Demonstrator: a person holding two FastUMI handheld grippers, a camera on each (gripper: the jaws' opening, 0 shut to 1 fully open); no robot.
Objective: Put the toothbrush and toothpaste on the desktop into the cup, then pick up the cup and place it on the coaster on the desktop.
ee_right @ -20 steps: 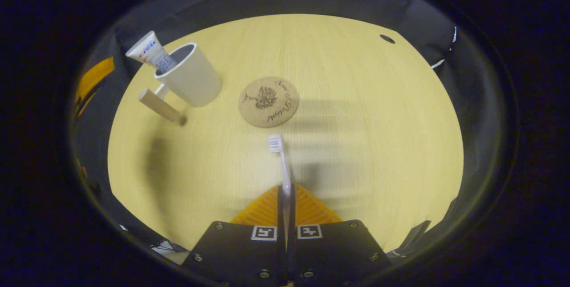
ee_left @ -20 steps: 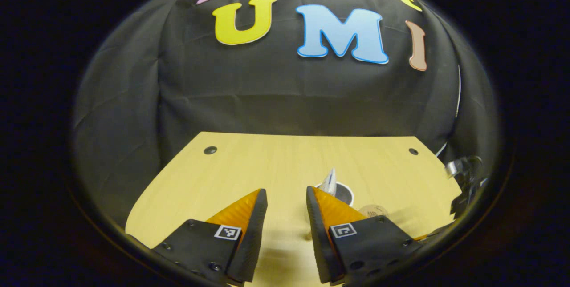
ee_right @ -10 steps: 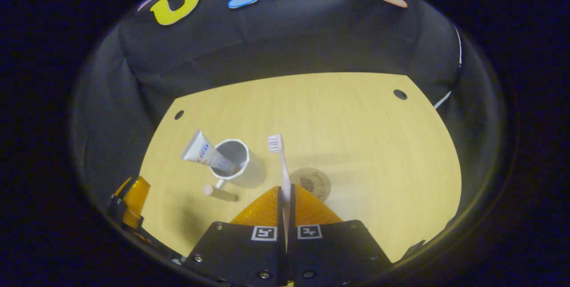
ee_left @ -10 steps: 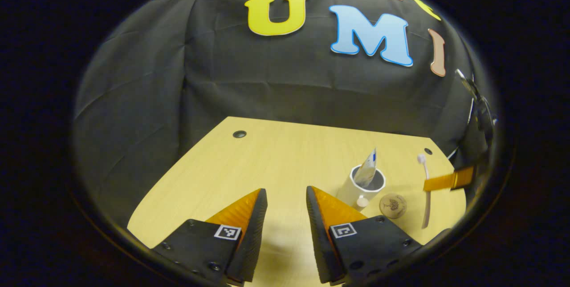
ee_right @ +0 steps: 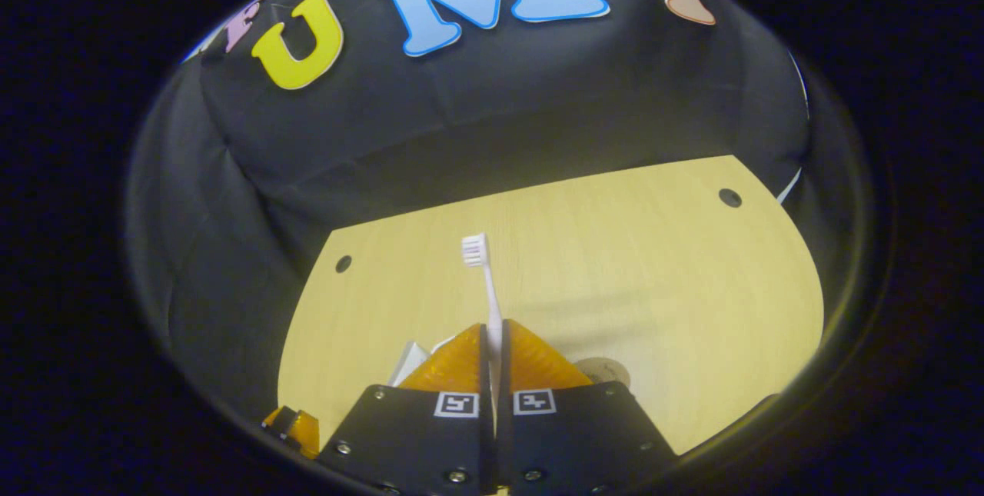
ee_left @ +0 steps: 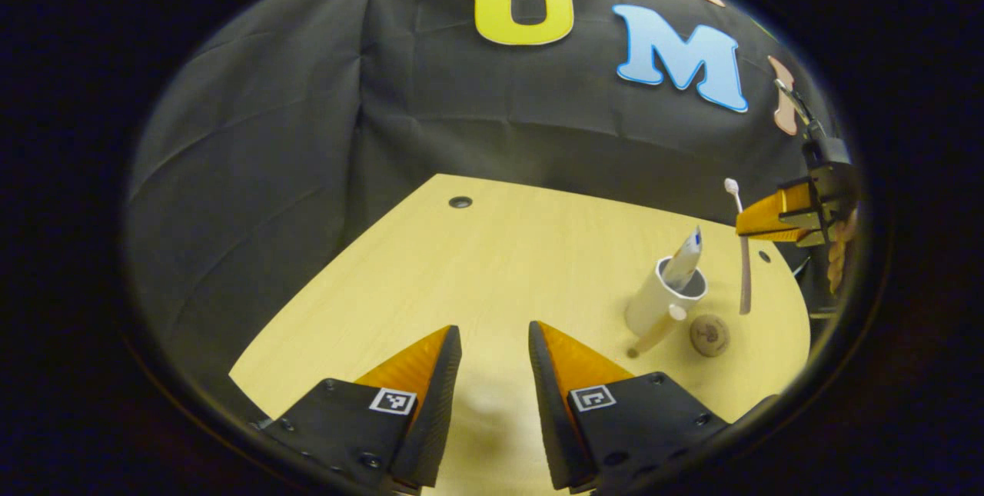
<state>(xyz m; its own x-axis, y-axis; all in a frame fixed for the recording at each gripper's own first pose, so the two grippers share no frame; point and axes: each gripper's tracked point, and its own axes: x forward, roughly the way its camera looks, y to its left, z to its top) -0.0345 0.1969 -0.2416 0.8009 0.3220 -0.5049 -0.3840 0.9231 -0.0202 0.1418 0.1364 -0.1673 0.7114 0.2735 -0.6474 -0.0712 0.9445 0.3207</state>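
Observation:
In the left gripper view a white cup [ee_left: 655, 302] with a handle stands on the wooden desktop [ee_left: 492, 265], and the toothpaste tube [ee_left: 684, 259] sticks out of it. A round cork coaster [ee_left: 709, 334] lies just right of the cup. My right gripper [ee_left: 749, 225] hangs above and to the right of the cup, shut on a white toothbrush [ee_left: 742, 250] held upright with the bristles on top. The right gripper view shows the toothbrush [ee_right: 483, 284] rising from between my right gripper [ee_right: 492, 338], with the toothpaste tube [ee_right: 410, 361] and coaster [ee_right: 603, 370] peeking out beside it. My left gripper [ee_left: 494, 346] is open over the near desktop.
A person's hand [ee_left: 836, 250] holds the right gripper at the far right of the left gripper view. Small dark holes [ee_left: 460, 202] sit near the desktop's back corners. Black cloth walls close off the back and the sides.
My right gripper has risen with the toothbrush and drawn nearer over the cup, which has slid under its fingers. The left gripper has swung left and back, staying open.

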